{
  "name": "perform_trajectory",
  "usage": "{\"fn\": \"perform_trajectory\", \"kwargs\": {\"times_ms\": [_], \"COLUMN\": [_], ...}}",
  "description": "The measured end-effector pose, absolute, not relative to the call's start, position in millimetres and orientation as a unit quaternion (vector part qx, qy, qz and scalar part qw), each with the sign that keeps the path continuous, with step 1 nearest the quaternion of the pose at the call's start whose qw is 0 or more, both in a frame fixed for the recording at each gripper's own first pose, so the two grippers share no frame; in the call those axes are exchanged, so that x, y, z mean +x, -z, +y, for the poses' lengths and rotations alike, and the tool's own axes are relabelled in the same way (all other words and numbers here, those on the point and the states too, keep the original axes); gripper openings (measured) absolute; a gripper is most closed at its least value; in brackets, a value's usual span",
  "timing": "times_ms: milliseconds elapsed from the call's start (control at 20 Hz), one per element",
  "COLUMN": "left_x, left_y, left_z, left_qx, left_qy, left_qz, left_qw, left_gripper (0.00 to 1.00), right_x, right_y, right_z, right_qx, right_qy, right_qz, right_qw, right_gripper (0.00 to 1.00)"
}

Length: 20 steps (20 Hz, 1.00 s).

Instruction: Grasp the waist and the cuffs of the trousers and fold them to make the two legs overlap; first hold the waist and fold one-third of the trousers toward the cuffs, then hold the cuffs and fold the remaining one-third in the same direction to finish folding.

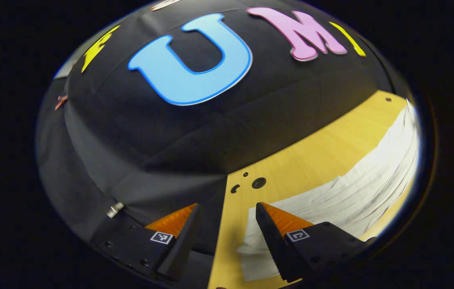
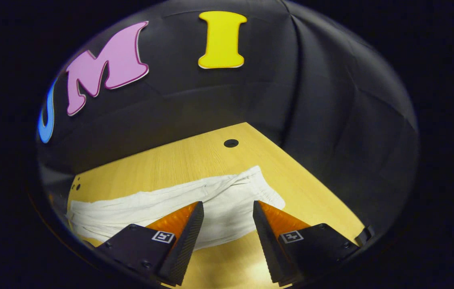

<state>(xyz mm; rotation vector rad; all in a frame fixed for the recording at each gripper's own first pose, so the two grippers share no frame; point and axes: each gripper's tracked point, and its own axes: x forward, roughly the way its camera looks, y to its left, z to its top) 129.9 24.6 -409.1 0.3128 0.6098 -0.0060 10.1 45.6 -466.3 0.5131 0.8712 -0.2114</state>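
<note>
Trousers lay flat on counter, long axis running across in right gripper view. Right claw open, empty, hovering near waist end. Left claw open, empty, at opposite end.

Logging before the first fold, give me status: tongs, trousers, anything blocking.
Left tongs open, right tongs open, both holding nothing. White trousers flat on wooden table, unfolded. Nothing blocking.

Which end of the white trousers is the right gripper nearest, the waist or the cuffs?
The waist: the right gripper hovers open over the trousers at their wide, gathered end, while the legs stretch away leftward.
</note>
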Motion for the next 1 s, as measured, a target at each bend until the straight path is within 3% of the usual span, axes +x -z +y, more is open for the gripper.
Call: {"fn": "perform_trajectory", "kwargs": {"times_ms": [250,500,550,600,650,1000], "left_x": [118.9,118.3,109.7,103.6,98.2,74.4], "left_y": [445.4,443.0,450.8,454.0,459.0,473.0], "left_z": [10.6,17.4,14.2,17.5,18.5,26.8], "left_qx": [-0.036,-0.162,-0.175,-0.181,-0.185,-0.198], "left_qy": [0.039,0.017,0.011,0.006,0.004,-0.018], "left_qz": [0.342,0.345,0.351,0.359,0.365,0.384], "left_qw": [0.938,0.924,0.920,0.916,0.912,0.902], "left_gripper": [0.87,0.87,0.86,0.86,0.88,0.88], "right_x": [-1.6,-8.8,-8.5,-9.2,-7.9,4.2], "right_y": [481.3,483.8,483.4,483.5,481.6,487.8], "right_z": [58.2,60.3,60.8,61.6,60.3,58.5], "right_qx": [0.352,0.389,0.402,0.419,0.437,0.473], "right_qy": [0.153,0.194,0.201,0.210,0.219,0.286], "right_qz": [0.444,0.471,0.472,0.470,0.466,0.476], "right_qw": [0.810,0.768,0.759,0.748,0.737,0.683], "right_gripper": [0.80,0.80,0.80,0.71,0.80,0.76]}}
